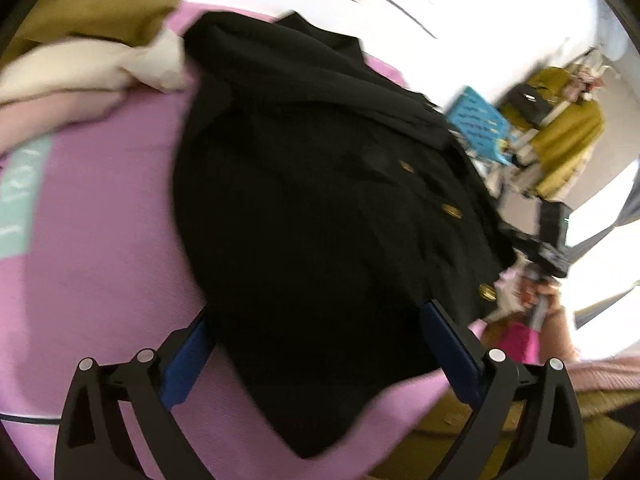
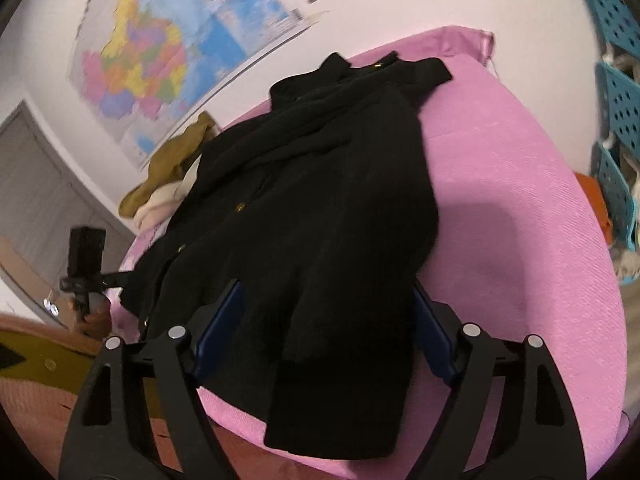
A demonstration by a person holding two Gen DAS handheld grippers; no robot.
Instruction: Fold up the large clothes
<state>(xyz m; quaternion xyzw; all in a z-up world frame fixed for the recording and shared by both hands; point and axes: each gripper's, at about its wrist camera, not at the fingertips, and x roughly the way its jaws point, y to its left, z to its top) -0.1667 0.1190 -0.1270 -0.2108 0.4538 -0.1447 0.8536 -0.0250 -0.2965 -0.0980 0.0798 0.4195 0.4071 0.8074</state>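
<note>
A black coat (image 1: 312,208) with gold buttons (image 1: 452,210) lies spread on a pink cloth-covered table (image 1: 100,248). Its lower hem hangs over the near edge. My left gripper (image 1: 316,344) is open, its blue-padded fingers (image 1: 188,356) straddling the coat's lower part. The coat also shows in the right wrist view (image 2: 320,208). My right gripper (image 2: 324,324) is open, its fingers (image 2: 220,320) on either side of the coat's hem. The left gripper, held in a hand, shows at the left in the right wrist view (image 2: 86,276). The right gripper shows at the right in the left wrist view (image 1: 548,248).
A pile of olive (image 1: 104,4), cream and pink clothes (image 1: 80,68) sits at the far left of the table. A wall map (image 2: 160,48) hangs behind. Blue perforated bins (image 2: 620,100) stand at the right. Olive garments (image 1: 568,136) hang on a rack.
</note>
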